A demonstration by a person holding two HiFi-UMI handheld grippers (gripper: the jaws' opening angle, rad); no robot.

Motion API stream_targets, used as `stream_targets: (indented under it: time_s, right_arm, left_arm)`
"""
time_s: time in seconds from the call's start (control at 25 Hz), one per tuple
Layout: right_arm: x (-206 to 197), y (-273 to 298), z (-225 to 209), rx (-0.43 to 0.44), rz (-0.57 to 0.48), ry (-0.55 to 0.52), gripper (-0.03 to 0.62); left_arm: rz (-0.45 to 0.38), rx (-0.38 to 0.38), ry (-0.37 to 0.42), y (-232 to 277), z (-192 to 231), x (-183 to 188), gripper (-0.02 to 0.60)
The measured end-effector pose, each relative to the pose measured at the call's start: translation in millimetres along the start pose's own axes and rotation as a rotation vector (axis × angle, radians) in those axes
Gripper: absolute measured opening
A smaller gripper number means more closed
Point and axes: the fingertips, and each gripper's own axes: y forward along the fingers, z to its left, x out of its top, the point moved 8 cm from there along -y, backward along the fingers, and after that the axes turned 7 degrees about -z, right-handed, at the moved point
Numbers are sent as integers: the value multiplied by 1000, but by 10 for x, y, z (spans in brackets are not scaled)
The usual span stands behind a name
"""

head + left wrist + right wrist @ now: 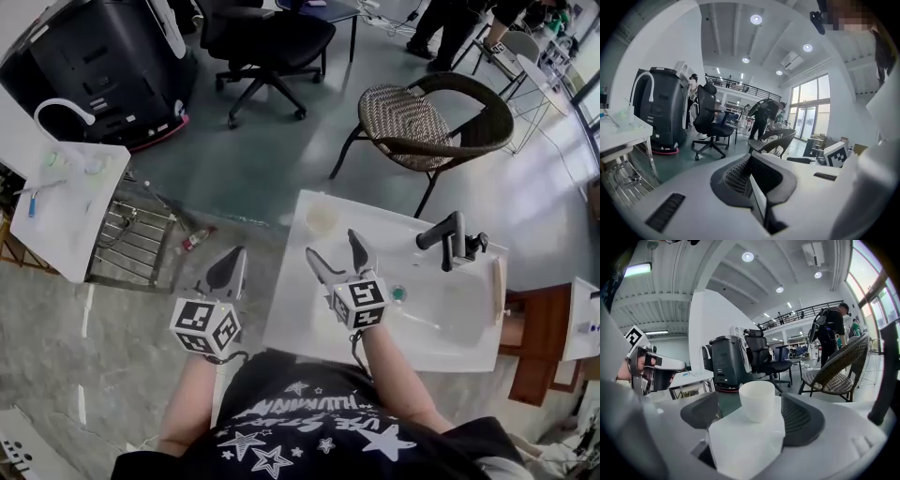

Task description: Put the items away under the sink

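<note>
Standing on sink (298, 281), white cup (758, 399) before open right tongs (332, 246), left tongs (751, 161) closed

**Chairs, a machine and a spare basin**

We see a brown wicker chair (427, 117) on the grey floor (272, 159), well apart from a black office chair (267, 42). At left we find a black machine (94, 66), a white side basin (70, 202) and, beside it, a wire rack (136, 239).

Head view: overhead, looking steeply down onto the sink (450, 323), close. Left gripper view: low, near level, facing the office chair (710, 119). Right gripper view: low over the sink top, close behind a cup (758, 399). All share that chair and, apparently, one wicker chair (834, 379).
</note>
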Motion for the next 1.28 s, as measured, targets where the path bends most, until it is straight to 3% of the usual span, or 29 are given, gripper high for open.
stream_targets:
  time_s: [0.36, 0.6, 0.88, 1.04, 1.28]
  right_arm:
    - [-131, 487, -11, -138, 18, -47, 486]
    - [-228, 698, -55, -186, 64, -77, 492]
    - [-233, 842, -160, -193, 117, -131, 492]
    - [-265, 870, -180, -147, 130, -139, 491]
    - [-275, 974, -147, -67, 146, -233, 488]
  left_arm:
    - [60, -90, -18, 416, 385, 32, 8]
    - [92, -136, -14, 556, 504, 7, 8]
    - [130, -177, -15, 617, 550, -55, 9]
    - [142, -183, -19, 618, 566, -95, 9]
    - [145, -188, -13, 593, 593, -96, 9]
